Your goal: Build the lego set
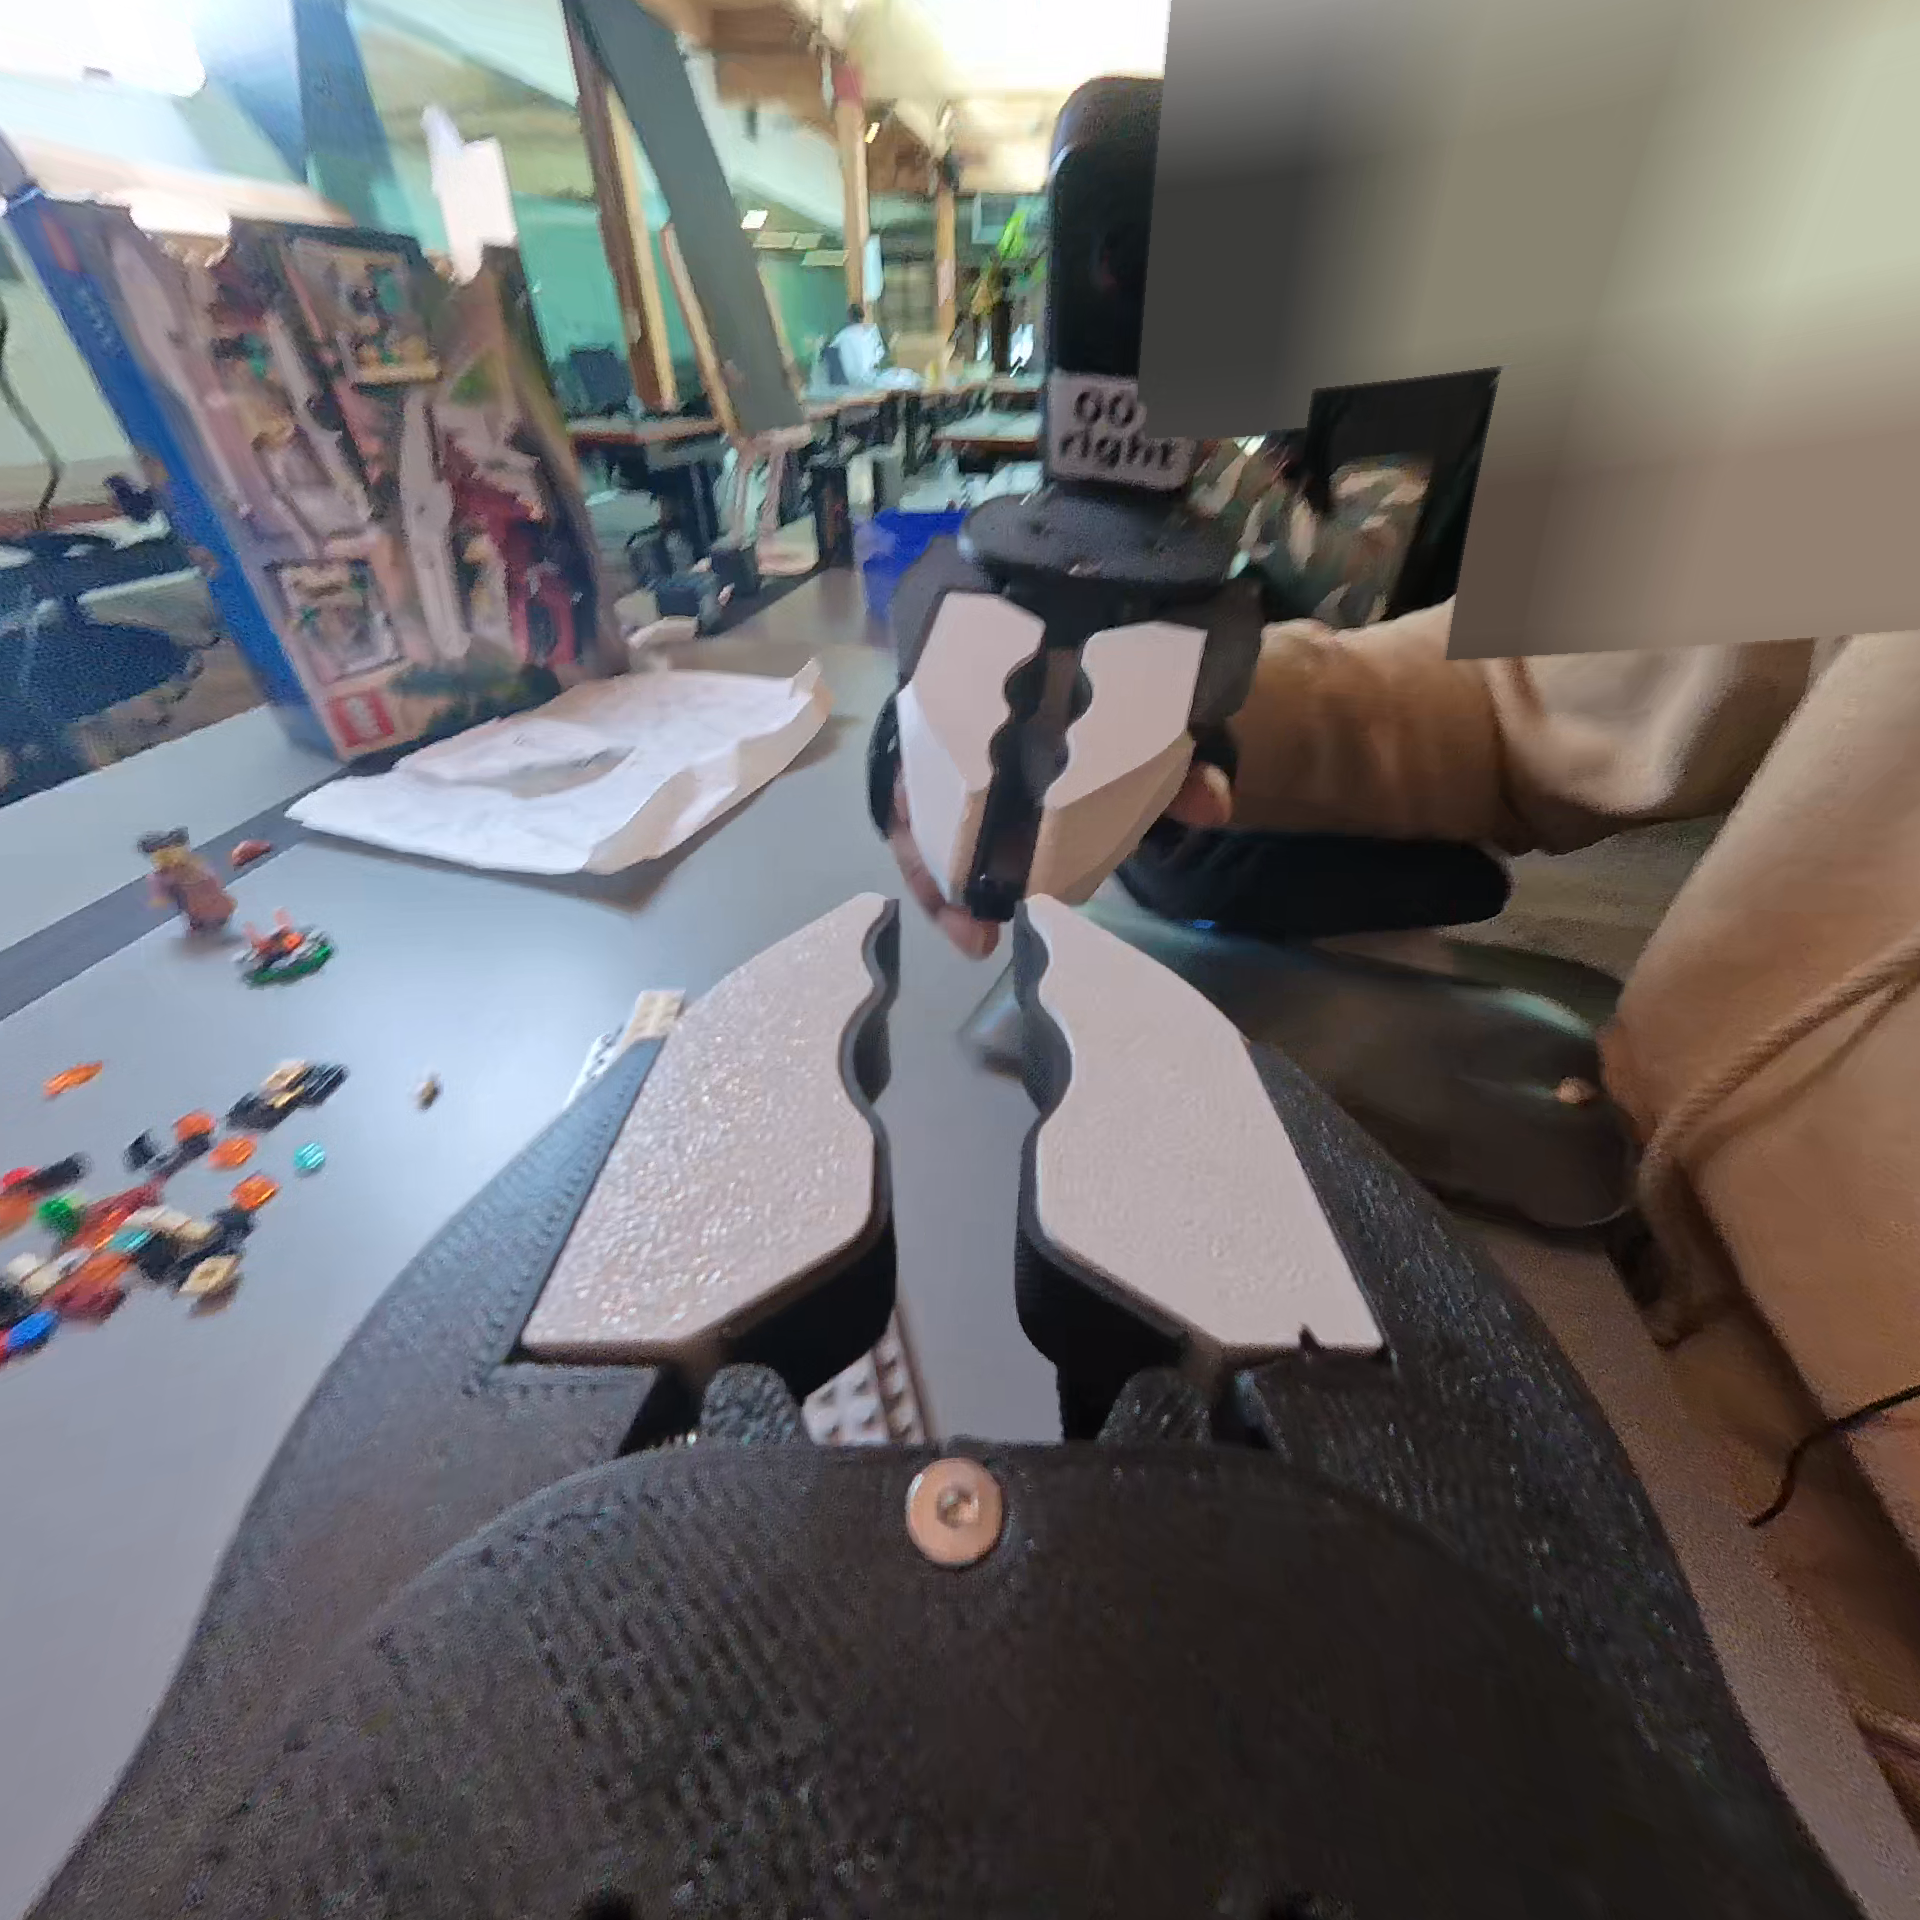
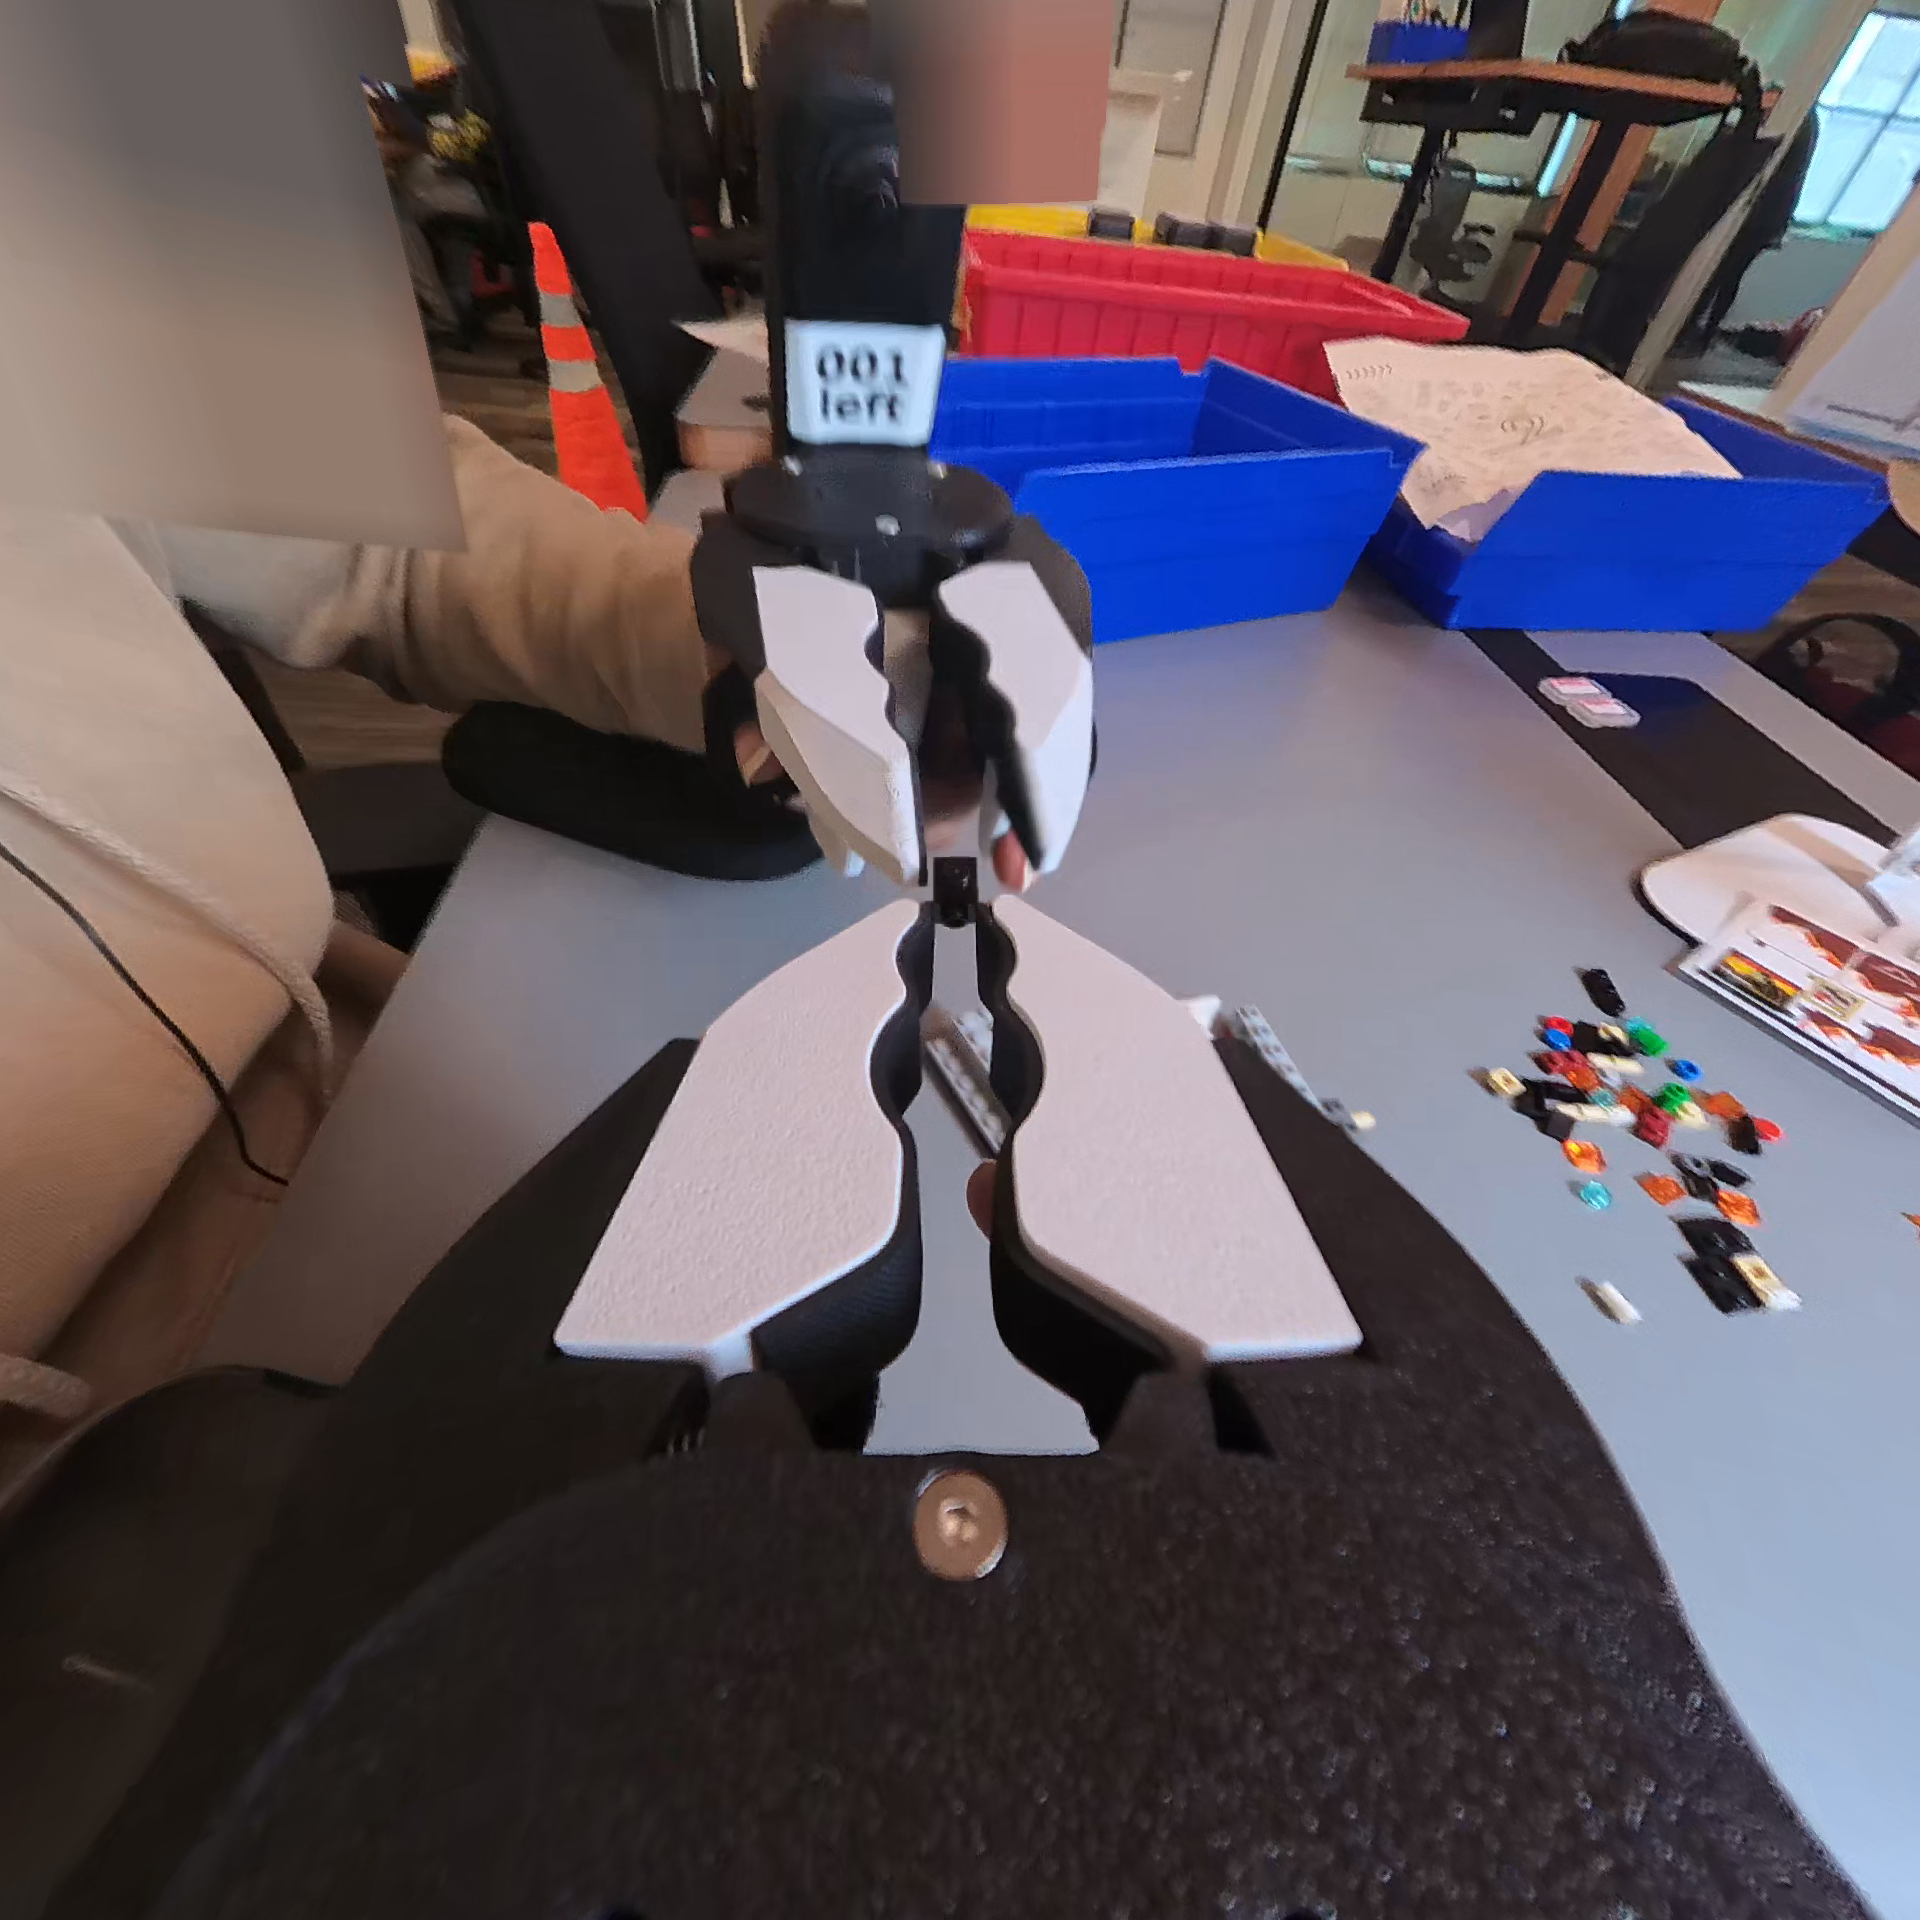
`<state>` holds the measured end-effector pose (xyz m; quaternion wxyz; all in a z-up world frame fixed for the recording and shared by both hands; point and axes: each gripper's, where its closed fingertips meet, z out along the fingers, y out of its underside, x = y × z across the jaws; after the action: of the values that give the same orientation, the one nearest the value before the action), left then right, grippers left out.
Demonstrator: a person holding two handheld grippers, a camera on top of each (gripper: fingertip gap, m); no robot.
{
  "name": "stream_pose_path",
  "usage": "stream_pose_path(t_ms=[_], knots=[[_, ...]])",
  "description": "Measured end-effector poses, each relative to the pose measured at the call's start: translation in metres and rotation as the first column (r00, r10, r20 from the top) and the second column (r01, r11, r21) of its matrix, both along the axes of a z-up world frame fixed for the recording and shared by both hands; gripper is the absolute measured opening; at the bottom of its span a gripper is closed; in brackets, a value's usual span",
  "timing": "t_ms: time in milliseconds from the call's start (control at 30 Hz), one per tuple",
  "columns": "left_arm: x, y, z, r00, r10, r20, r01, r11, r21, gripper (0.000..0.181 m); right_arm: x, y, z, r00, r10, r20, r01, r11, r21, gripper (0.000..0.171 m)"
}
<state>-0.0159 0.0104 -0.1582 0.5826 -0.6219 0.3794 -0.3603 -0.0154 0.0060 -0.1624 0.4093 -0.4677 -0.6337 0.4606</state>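
A small black lego piece sits pinched at the tips of one gripper, up in the air above the grey table. A pile of loose lego bits lies spread on the table: black, orange, red, green, blue and tan ones. A little lego figure stands upright farther back. Near it sits a tiny green and orange build. A light grey studded plate lies flat under the grippers.

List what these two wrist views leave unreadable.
- Small black piece at the right gripper tips: too small to tell its shape, right wrist view.
- Grey studded plate: mostly hidden behind the gripper fingers, both views.
- Loose bricks: motion-blurred, left wrist view.
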Motion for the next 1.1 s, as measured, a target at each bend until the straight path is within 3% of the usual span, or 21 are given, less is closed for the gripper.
stream_pose_path(t_ms=[133,300,400,600,1100], knots=[[-0.038,0.025,-0.048,0.928,0.125,-0.351,-0.173,0.979,-0.108,0.037,0.006,0.033,-0.022,0.989,-0.085,0.121,0.082,0.996,0.026,0.007],[-0.057,0.013,-0.101,0.804,0.057,-0.592,-0.252,0.934,-0.252,0.046,0.006,0.052,-0.046,0.968,-0.133,0.213,0.130,0.991,0.030,0.007],[-0.051,0.008,-0.114,0.746,0.042,-0.665,-0.266,0.934,-0.240,0.048,0.005,0.050,-0.057,0.958,-0.134,0.255,0.122,0.991,0.061,0.008],[-0.040,0.004,-0.119,0.612,0.094,-0.786,-0.220,0.974,-0.055,0.047,0.007,0.046,-0.066,0.950,-0.122,0.286,0.109,0.992,0.061,0.008],[-0.033,0.000,-0.122,0.679,0.024,-0.734,-0.170,0.977,-0.125,0.034,0.007,0.044,-0.076,0.938,-0.115,0.326,0.102,0.993,0.057,0.008]])
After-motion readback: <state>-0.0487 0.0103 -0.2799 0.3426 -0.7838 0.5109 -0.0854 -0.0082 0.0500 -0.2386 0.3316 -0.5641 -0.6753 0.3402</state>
